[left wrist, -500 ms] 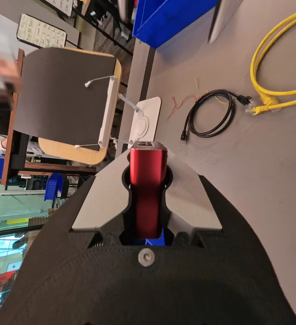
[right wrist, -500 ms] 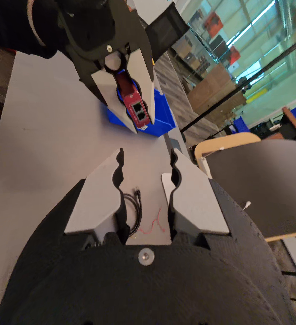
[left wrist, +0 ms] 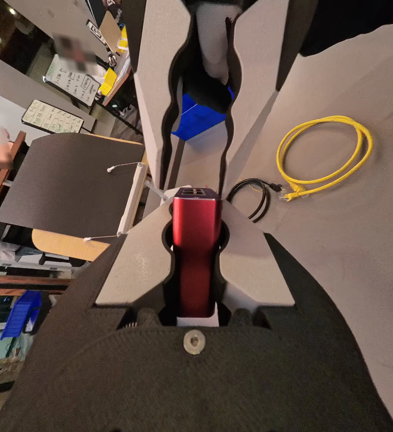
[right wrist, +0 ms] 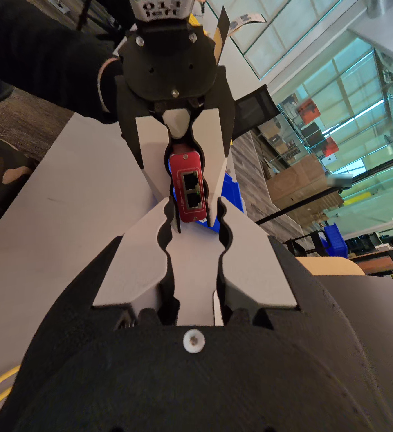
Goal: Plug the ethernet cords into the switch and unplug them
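I have the slim red metal switch box (left wrist: 195, 254) clamped in my left gripper (left wrist: 196, 205), dead centre of the left wrist view, lifted off the grey tabletop (left wrist: 331, 268). Its long axis runs along the fingers, and the two-port end faces away from that camera, straight toward my right gripper (right wrist: 194, 205), whose jaws stand parted and empty just in front of the ports. Both sockets look vacant. The coiled yellow ethernet cord (left wrist: 324, 154) and the coiled black cord (left wrist: 258, 198) lie loose on the tabletop at right centre. I judge that no plugging has begun.
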`<state>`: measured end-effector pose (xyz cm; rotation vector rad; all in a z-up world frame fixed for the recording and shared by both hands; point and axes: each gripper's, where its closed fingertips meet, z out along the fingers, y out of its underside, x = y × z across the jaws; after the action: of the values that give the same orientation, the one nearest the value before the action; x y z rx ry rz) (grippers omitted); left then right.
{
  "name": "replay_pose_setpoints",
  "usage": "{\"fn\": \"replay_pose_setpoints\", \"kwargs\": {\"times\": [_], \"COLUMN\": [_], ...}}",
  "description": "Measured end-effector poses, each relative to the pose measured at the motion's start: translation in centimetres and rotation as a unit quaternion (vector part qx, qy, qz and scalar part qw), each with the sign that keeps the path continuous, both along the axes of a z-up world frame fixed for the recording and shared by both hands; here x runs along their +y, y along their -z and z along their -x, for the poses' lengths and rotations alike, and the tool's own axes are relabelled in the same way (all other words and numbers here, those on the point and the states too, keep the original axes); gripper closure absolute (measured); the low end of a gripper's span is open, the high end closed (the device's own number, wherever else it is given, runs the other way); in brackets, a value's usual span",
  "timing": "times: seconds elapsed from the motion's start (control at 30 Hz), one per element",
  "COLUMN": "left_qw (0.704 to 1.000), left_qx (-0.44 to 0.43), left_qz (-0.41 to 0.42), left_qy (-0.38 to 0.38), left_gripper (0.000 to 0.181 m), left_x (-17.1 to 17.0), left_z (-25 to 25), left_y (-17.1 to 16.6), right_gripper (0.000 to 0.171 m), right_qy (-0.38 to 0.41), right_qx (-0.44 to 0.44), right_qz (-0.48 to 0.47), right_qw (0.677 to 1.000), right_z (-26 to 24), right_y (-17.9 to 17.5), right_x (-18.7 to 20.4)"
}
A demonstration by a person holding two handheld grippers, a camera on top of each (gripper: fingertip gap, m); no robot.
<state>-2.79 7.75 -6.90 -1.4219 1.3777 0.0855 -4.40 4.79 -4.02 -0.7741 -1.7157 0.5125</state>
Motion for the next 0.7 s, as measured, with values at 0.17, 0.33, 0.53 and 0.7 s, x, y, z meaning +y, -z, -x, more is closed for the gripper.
{"fn": "replay_pose_setpoints", "kwargs": {"times": [0.17,0.33,0.53,0.7], "left_qw": [0.999,0.998,0.999,0.998], "left_qx": [0.034,0.059,0.019,0.013], "left_qz": [0.003,0.003,-0.006,-0.015], "left_qy": [-0.017,-0.025,-0.050,-0.062], "left_gripper": [0.156,0.156,0.130,0.129], "left_x": [0.6,0.9,1.2,1.4], "left_z": [-0.1,0.1,0.0,1.0], "left_y": [1.3,2.2,0.4,-0.4], "right_gripper": [0.140,0.149,0.149,0.149], "right_qy": [0.005,0.001,0.008,0.037], "right_qx": [-0.029,-0.044,-0.030,-0.026], "right_qz": [-0.028,-0.036,0.005,0.003], "right_qw": [0.999,0.998,0.999,0.999], "right_z": [0.7,0.9,-0.5,-2.4], "right_y": [0.5,1.6,0.6,0.2], "right_x": [-0.9,-0.9,-0.6,0.6]}}
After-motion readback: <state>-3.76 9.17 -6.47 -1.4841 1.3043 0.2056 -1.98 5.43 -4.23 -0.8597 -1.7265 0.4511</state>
